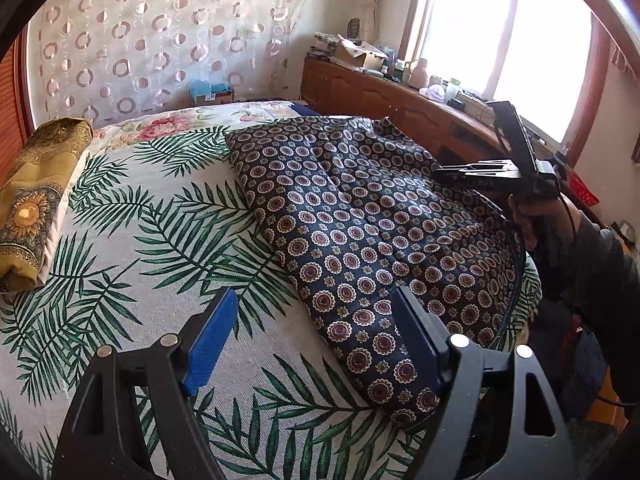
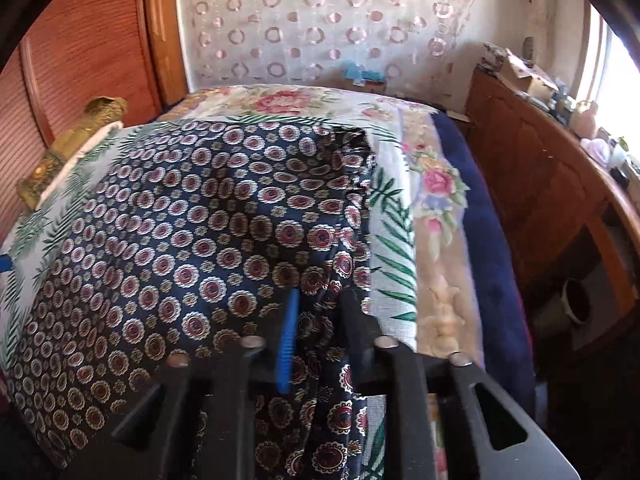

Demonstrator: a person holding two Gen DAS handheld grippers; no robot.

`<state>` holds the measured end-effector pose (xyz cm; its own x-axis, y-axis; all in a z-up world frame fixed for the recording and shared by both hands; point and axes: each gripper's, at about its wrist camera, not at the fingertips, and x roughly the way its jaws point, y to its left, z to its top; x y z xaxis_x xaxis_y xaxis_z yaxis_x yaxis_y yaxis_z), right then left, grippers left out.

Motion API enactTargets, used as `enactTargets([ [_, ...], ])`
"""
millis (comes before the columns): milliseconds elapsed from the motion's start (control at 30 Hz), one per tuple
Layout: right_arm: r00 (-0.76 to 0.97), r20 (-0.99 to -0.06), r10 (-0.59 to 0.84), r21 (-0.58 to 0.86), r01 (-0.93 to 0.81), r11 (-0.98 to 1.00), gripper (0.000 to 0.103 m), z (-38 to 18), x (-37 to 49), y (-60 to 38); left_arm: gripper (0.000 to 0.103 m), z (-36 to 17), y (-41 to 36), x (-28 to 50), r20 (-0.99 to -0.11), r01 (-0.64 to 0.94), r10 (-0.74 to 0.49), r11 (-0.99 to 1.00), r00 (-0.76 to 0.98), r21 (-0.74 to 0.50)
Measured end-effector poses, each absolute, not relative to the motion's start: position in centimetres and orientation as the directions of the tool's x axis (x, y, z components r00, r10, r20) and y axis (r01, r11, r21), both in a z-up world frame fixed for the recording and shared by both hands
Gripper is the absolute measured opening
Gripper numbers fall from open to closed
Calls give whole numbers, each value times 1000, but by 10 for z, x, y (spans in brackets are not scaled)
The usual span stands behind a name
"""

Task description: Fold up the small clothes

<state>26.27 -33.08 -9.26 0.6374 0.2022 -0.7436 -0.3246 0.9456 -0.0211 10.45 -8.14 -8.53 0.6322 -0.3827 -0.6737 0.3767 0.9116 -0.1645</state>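
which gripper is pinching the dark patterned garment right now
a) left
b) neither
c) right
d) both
c: in the right wrist view the right gripper has its jaws closed on a fold of the dark patterned garment, while the left gripper is open, holding nothing.

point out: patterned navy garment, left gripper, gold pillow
patterned navy garment [image 1: 360,216]: left wrist view, middle of the spread cloth.
left gripper [image 1: 312,344]: left wrist view, midway between the blue-padded fingertips.
gold pillow [image 1: 36,196]: left wrist view, its top face at the bed's far left.
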Motion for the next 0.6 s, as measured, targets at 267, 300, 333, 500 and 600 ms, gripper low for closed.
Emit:
enactTargets([
  [267, 688, -700, 190, -12, -277, 961, 5, -87, 259, -355, 80, -84, -82, 105, -676, 379, -378, 912, 632, -156],
  [300, 683, -710, 171, -22, -264, 964, 5, -88, 257, -356, 80, -85, -83, 106, -677, 382, -380, 911, 630, -156],
  [333, 680, -715, 160, -27, -255, 967, 5, -88, 257, -357, 80, -85, -84, 106, -678, 384, -381, 910, 629, -155],
  [500, 695, -698, 171, -14, -252, 968, 23, -83, 242, -350, 80, -87, -86, 106, -680, 390, -383, 908, 625, -153],
  [600, 699, -690, 187, 4, -255, 967, 36, -86, 222, -349, 80, -87, -86, 106, -682, 393, -385, 906, 622, -153],
])
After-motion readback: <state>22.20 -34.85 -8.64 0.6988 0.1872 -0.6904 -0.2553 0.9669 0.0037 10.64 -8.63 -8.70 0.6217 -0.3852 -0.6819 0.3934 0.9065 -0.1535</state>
